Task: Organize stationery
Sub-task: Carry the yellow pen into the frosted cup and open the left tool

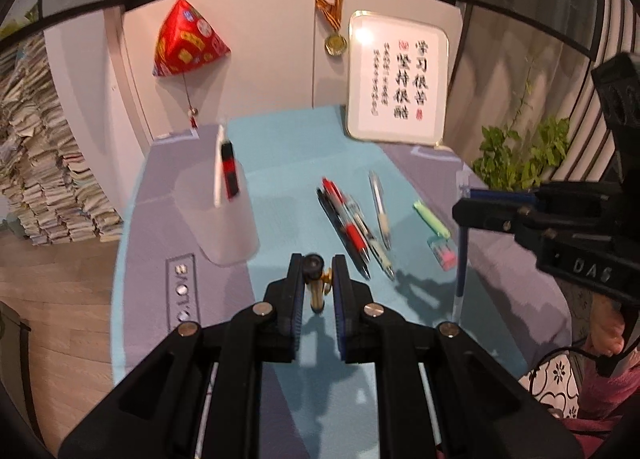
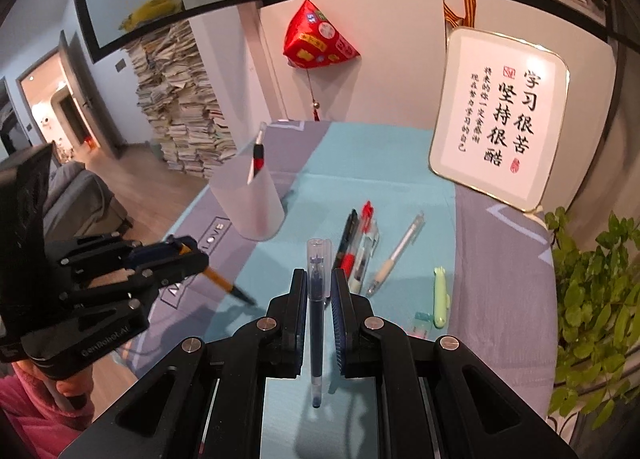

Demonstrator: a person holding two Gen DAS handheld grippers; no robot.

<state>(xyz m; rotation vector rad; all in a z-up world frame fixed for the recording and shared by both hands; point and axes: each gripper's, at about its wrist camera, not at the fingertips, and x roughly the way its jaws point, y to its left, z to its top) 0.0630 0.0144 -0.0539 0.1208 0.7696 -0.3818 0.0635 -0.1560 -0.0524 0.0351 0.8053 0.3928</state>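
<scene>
Left gripper [image 1: 316, 279]: nearest the left wrist camera, tilted down toward the table, raised above the cloth; jaws clenched on a yellow pen [image 1: 317, 287].
Yellow pen, place: between the blue pads, near the fingertips, black cap end sticking up above them.
Yellow pen, axis: in the right wrist view [image 2: 222, 281] slanting down and to the right out of the gripper [image 2: 176, 259], dark tip lowest, just above the cloth [image 2: 360, 163].
Right gripper [image 2: 320, 287]: tilted down, raised off the table; jaws clenched on a blue pen [image 2: 316, 319].
Blue pen, place: between the pads, running the whole length of the fingers and past both ends.
Blue pen, axis: along the fingers, clear cap end away from the camera, tip toward it; in the left wrist view [image 1: 462, 243] hanging near upright under the gripper [image 1: 472, 211].
Cup [image 1: 218, 211]: frosted, upright on the cloth, left of centre; red-and-black pen [image 1: 229, 171] standing inside.
Loose pens [image 1: 352, 231]: black, red, clear and cream, side by side on the teal strip, well apart from both grippers.
Green marker [image 1: 430, 219]: on the cloth to their right, small case [image 1: 442, 253] just beside it.
Hands: fingers [image 1: 606, 327] and a pink sleeve [image 2: 36, 415] under the gripper bodies.
</scene>
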